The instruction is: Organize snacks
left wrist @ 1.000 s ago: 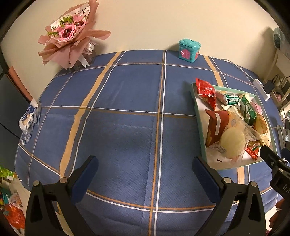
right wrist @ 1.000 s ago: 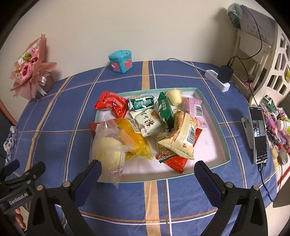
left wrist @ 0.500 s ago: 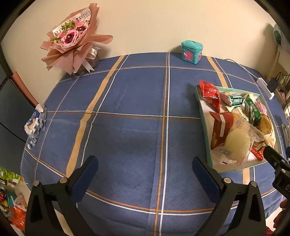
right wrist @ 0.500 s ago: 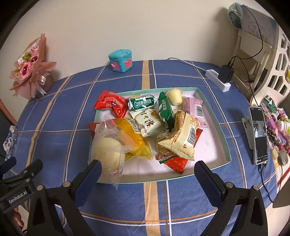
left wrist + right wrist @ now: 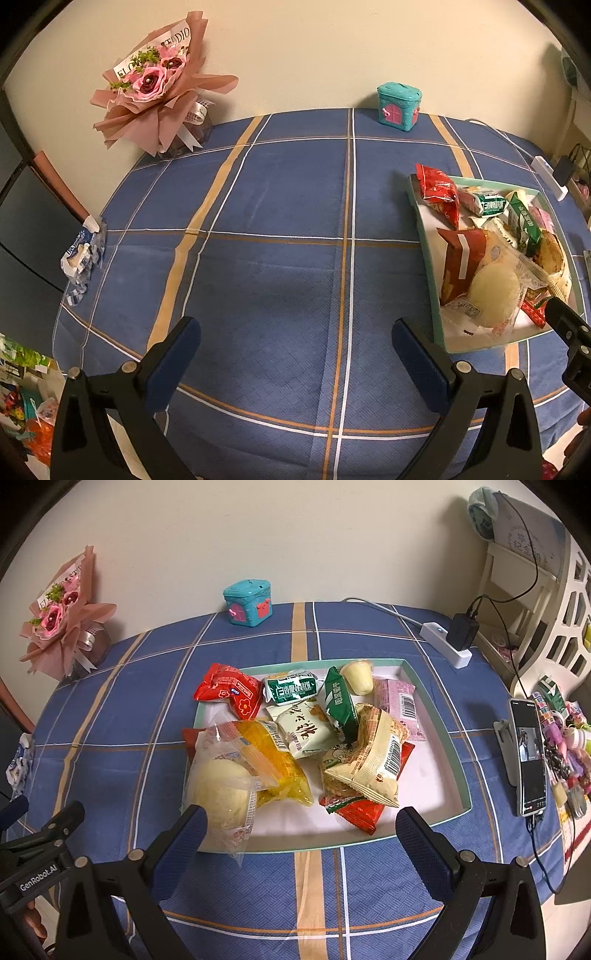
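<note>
We hold the left gripper (image 5: 295,349) low in its frame, over the bare blue tablecloth (image 5: 280,206), fingers spread wide and holding nothing. The right gripper (image 5: 301,830) is also spread and empty, at the near rim of the tray (image 5: 432,705). The snacks (image 5: 295,734) lie piled inside this tray, at the center of the right view.

The left gripper (image 5: 295,354) hangs wide open over the blue tabletop (image 5: 280,206). To its right stands the tray (image 5: 424,236) with snack packets (image 5: 461,258); far ahead-left, a bouquet (image 5: 155,96).
</note>
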The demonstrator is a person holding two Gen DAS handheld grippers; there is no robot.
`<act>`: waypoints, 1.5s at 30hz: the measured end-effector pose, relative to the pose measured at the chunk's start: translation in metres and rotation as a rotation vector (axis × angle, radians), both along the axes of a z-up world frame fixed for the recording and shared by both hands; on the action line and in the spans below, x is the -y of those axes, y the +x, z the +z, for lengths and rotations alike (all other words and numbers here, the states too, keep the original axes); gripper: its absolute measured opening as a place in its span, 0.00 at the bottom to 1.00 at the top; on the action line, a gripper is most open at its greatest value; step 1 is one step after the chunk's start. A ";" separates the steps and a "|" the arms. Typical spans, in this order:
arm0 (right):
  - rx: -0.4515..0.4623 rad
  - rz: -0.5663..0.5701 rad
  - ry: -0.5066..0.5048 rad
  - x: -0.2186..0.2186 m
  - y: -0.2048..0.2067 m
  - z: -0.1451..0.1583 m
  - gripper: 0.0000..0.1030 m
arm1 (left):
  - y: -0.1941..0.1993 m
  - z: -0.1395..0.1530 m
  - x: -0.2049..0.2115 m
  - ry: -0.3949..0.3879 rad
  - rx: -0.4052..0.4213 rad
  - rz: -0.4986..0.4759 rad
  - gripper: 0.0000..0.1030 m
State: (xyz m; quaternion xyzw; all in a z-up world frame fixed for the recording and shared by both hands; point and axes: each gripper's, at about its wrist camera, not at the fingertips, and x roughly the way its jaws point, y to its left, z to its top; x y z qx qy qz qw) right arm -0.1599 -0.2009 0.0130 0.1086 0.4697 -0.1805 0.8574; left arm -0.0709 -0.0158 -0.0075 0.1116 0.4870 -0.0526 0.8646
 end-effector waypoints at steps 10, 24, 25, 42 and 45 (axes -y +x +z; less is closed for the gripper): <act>0.000 0.000 0.000 0.000 0.000 0.000 1.00 | 0.000 -0.001 0.000 0.002 -0.006 0.004 1.00; -0.002 0.003 -0.001 0.000 0.000 -0.001 1.00 | 0.002 -0.002 -0.001 -0.002 -0.006 0.014 1.00; -0.002 0.003 -0.001 0.000 0.000 -0.001 1.00 | 0.002 -0.002 -0.002 -0.001 -0.007 0.015 1.00; -0.002 0.002 -0.001 -0.001 0.001 -0.001 1.00 | 0.003 -0.001 -0.001 -0.004 -0.014 0.014 1.00; -0.003 0.002 0.000 -0.001 0.001 -0.001 1.00 | 0.003 -0.002 -0.001 -0.002 -0.017 0.014 1.00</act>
